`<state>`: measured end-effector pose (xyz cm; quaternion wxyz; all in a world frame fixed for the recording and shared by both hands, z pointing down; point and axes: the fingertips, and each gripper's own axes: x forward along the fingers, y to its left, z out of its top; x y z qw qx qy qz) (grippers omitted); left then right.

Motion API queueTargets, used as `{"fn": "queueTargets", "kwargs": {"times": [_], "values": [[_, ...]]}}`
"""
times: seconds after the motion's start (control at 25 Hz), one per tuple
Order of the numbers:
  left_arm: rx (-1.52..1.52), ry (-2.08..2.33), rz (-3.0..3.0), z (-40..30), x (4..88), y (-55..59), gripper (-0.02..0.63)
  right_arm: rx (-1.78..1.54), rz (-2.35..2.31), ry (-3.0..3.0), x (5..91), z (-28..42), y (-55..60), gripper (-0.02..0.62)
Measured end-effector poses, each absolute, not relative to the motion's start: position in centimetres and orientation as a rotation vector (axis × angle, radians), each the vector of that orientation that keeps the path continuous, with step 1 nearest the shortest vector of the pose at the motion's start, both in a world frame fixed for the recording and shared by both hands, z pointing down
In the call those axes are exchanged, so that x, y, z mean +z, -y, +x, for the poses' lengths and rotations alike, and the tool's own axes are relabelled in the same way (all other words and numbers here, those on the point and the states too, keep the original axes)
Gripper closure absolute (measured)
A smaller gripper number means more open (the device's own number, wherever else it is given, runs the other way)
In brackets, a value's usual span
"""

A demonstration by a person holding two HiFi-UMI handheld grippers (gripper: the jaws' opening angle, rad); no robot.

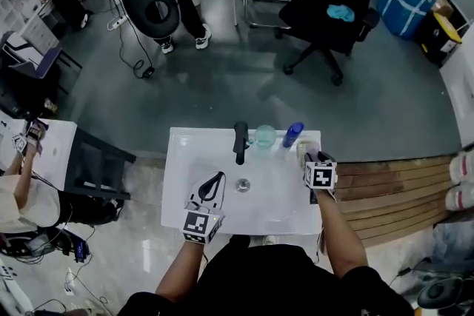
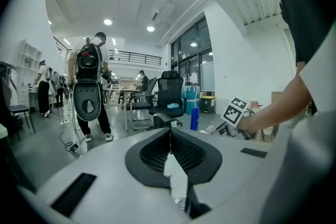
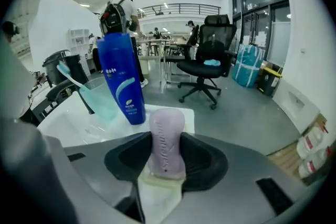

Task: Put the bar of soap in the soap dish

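Note:
A pale purple bar of soap [image 3: 167, 150] stands on end between the jaws of my right gripper [image 3: 167, 136], which is shut on it. Directly beneath it lies the pale yellowish soap dish [image 3: 159, 194]; whether the bar touches it I cannot tell. In the head view the right gripper [image 1: 312, 158] is at the sink's back right corner, over the dish [image 1: 303, 149], and the bar itself is hidden. My left gripper [image 1: 219, 177] hovers over the basin left of the drain, shut and empty; its jaws [image 2: 169, 132] meet at the tips.
On the white sink [image 1: 185, 181] a black faucet [image 1: 240, 142] stands at the back, with a teal cup [image 1: 264, 135] holding a toothbrush [image 3: 71, 75] and a blue bottle [image 1: 293, 134] just left of the dish. Office chairs and a standing person are beyond.

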<state>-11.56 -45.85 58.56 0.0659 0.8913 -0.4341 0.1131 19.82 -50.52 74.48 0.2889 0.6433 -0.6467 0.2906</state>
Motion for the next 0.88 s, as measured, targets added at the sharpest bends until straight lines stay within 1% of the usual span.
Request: {"fn": "queueTargets", "kwargs": {"times": [0.48,0.72,0.88], "values": [[0.344,1.252,2.698,-11.6,59.4,46.1,0.584,0.966,1.698,1.640,76.3,19.8,52.0,0.411],[0.349,1.223,2.705,-11.7,59.7,46.3,0.584,0.897,1.716,1.640,75.8,19.5,52.2,0.405],[0.350,1.224,2.708,-11.6,59.6,46.3,0.584,0.759,1.755,1.719,72.5,18.8,52.6,0.397]]}}
